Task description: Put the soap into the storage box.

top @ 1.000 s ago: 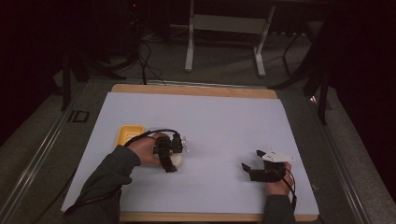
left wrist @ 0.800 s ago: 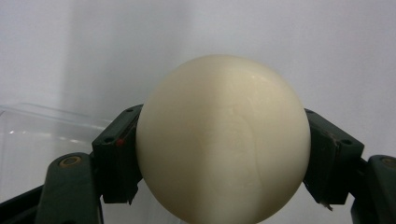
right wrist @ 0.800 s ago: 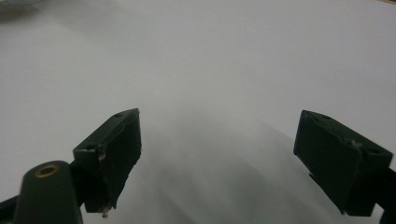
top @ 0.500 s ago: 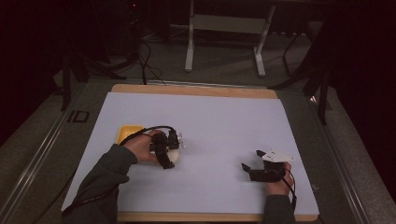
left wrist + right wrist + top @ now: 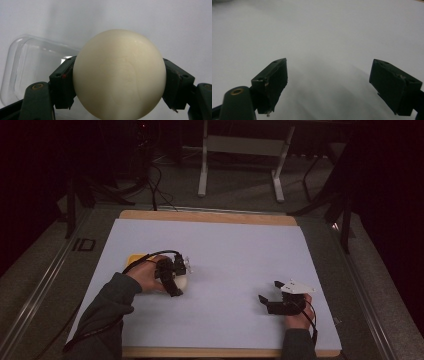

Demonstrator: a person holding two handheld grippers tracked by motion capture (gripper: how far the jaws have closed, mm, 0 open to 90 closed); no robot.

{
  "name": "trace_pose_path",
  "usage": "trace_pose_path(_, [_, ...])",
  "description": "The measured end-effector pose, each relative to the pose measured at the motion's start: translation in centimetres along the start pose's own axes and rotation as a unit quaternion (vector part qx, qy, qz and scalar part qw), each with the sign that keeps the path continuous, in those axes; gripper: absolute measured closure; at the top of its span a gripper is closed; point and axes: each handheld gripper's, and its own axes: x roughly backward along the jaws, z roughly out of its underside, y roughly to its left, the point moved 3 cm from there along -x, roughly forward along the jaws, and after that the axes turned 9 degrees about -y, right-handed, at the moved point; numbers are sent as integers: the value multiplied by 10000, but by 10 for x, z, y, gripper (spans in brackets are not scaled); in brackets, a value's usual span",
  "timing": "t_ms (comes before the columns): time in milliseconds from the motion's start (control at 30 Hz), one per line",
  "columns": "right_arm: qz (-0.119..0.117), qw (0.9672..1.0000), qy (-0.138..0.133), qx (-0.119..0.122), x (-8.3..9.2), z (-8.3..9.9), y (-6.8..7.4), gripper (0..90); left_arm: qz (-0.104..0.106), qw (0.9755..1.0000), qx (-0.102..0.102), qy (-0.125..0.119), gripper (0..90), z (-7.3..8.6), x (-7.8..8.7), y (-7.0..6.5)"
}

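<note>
White counter (image 5: 225, 255): left gripper (image 5: 117, 85) pinching the cream ball (image 5: 119, 75) just beside a clear tray (image 5: 30, 65); right gripper (image 5: 335, 85) spread wide.

- The cream ball (image 5: 119, 75) between my left gripper (image 5: 117, 87) pads looks smooth with a soft satin sheen, faintly marked, like plastic or polished wood.
- My pads (image 5: 62, 85) are dark, matt, slightly scuffed plastic or rubber.
- The container (image 5: 32, 65) behind is clear, glossy plastic.
- My right gripper (image 5: 335, 85) has the same dull dark pads, edges worn.
- The table sheet (image 5: 240, 255) is matt, smooth white, paper-like; its border (image 5: 210, 215) looks like pale wood.
- My sleeve (image 5: 107, 305) is soft grey cloth.
</note>
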Motion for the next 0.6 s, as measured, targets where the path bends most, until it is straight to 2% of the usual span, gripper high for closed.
trace_pose_path(300, [-5,10000,-1,0,0,0,0,150,-137,9998,112,-39,257,6,6,6])
trace_pose_path(600, [-6,10000,-5,-2,0,0,0,150,-229,9995,189,56,257,12,8,12])
